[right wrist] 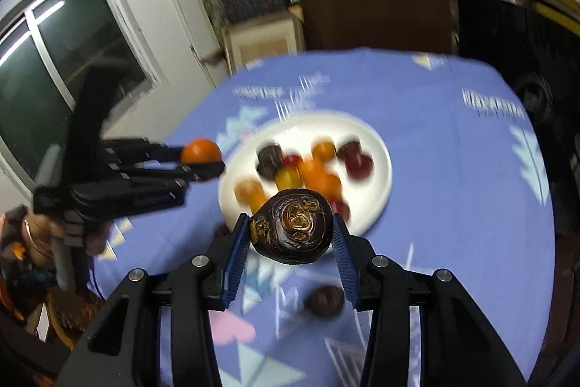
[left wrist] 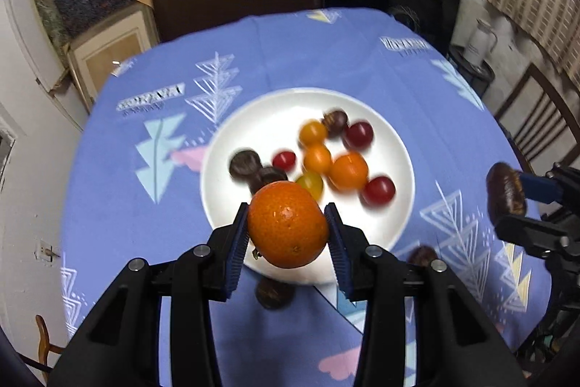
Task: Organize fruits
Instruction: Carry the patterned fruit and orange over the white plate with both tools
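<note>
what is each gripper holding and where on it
Left gripper: orange fruit, pinched across its sides. Right gripper: dark brown fruit, pinched across its sides.

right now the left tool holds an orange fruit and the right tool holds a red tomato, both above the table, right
Not quite. The right tool holds a dark brown wrinkled fruit, not a red tomato, as the right wrist view shows. The left tool does hold an orange fruit, both above the table.
</note>
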The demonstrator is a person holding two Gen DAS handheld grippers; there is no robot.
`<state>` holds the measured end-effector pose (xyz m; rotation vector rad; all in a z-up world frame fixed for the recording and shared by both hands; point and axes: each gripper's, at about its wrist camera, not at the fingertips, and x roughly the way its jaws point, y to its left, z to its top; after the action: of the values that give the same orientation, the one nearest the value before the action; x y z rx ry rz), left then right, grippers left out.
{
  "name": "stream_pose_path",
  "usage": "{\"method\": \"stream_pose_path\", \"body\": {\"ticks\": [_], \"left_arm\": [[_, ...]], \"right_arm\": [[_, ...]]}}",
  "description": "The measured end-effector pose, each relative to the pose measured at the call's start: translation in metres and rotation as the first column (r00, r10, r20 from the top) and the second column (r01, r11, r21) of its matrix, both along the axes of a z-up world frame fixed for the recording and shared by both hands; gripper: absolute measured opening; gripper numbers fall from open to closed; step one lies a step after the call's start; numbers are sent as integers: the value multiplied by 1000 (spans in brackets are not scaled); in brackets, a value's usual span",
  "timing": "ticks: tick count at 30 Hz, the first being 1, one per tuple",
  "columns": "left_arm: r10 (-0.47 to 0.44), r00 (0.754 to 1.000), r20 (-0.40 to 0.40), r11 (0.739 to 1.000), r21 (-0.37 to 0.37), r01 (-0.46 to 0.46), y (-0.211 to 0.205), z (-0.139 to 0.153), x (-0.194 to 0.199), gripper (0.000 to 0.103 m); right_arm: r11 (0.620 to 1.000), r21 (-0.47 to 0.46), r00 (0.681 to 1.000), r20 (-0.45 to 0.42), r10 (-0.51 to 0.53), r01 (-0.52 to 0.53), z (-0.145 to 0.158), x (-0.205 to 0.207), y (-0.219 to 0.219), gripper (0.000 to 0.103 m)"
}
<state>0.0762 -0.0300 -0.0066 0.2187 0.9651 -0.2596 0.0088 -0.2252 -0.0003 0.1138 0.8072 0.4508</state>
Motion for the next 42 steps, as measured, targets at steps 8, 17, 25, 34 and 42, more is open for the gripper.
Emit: {"method": "stream_pose_path", "body": {"ticks": [8, 17, 25, 34, 42], "left_arm": [[30, 999, 15, 1000, -1, -30, 1, 7, 18, 40], [52, 999, -10, 999, 8, -52, 9, -4, 30, 40], [85, 996, -21, 996, 8, -85, 26, -13, 40, 40], [81, 995, -58, 997, 11, -81, 25, -28, 51, 40], [62, 995, -72, 998, 17, -61, 8, -35, 67, 40]], "right_arm": [[1000, 30, 997, 72, 2, -4, 30, 25, 9, 45], [999, 29, 999, 19, -45, 44, 10, 41, 11, 45], [996, 0, 996, -7, -93, 93, -5, 47, 1, 45], [995, 0, 994, -48, -99, 99, -20, 57, -2, 46], [999, 3, 998, -56, -41, 41, -22, 80, 19, 46]]}}
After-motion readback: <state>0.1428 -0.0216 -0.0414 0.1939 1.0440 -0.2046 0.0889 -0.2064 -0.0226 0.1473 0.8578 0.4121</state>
